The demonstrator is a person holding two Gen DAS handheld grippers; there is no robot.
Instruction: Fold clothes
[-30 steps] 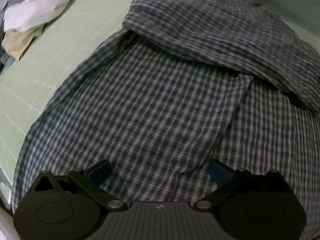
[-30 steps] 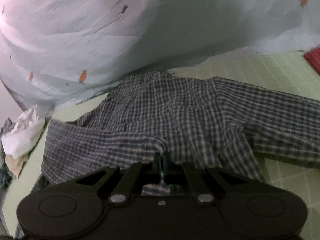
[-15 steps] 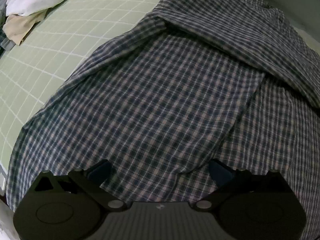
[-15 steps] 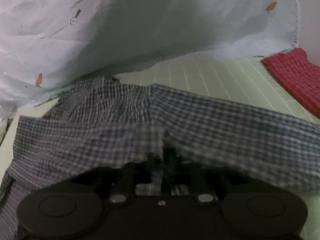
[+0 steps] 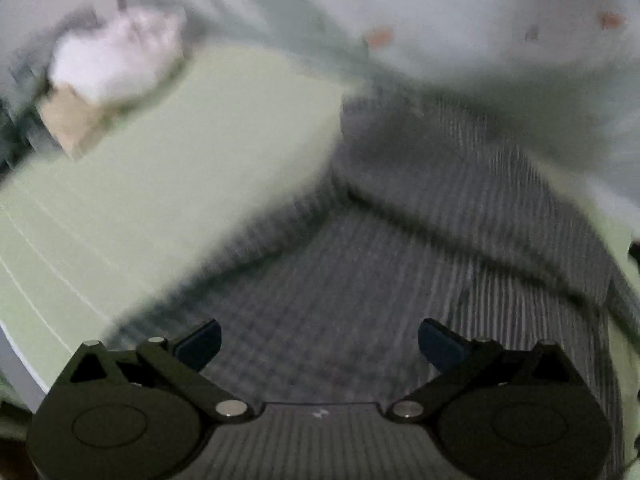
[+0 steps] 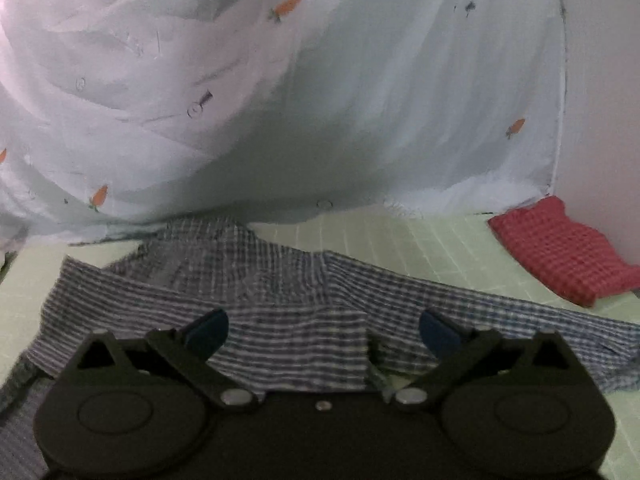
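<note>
While the left gripper (image 5: 318, 338) hangs with fingers spread wide over the checked shirt (image 5: 360, 300), a white cloth pile (image 5: 116, 56) sits at ten o'clock on the green mat (image 5: 140, 200). Likewise spread and empty, the right gripper (image 6: 324, 330) faces the shirt (image 6: 288, 304); a red folded cloth (image 6: 560, 248) lies at three o'clock.

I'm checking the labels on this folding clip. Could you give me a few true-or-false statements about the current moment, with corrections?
1. The right gripper is clamped on the plaid shirt. False: its jaws are spread open above the cloth.
2. The left gripper is open. True.
3. A red cloth lies on the green mat. True.
4. The red cloth lies on top of the plaid shirt. False: it lies apart, off to the right.
</note>
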